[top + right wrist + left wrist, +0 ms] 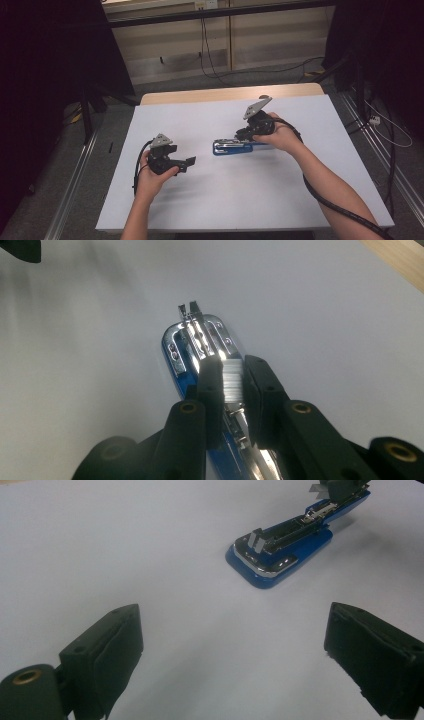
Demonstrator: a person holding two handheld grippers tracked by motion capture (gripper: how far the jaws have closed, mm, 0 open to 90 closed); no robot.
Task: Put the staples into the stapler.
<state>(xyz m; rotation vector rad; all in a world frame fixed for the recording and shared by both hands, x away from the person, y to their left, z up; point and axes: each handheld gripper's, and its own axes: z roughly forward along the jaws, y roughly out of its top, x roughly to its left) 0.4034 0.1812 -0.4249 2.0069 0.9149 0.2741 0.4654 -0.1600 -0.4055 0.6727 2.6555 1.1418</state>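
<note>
Jaws on the right gripper point(232, 377) are pinched nearly together on a strip of staples point(232, 380), a small silvery block sitting right between the 2 pads, so that one's got a firm hold. Directly under and just past those jaws lies the blue stapler point(197, 347), flipped open with its shiny metal channel facing up and its front end pointing away from the tips; the staple strip hangs just over the channel, can't tell if it's actually touching it. In the high view the right hand point(280, 136) comes in from the side with the gripper tilted down over the stapler's back end. Left gripper point(232, 645) is a different story: its 2 jaws stand wide apart with nothing between them, just bare white table point(100, 545). The stapler sits well ahead of those jaws, a bit toward the right one. Left hand point(152, 175) holds its gripper roughly level, low over the table.
</note>
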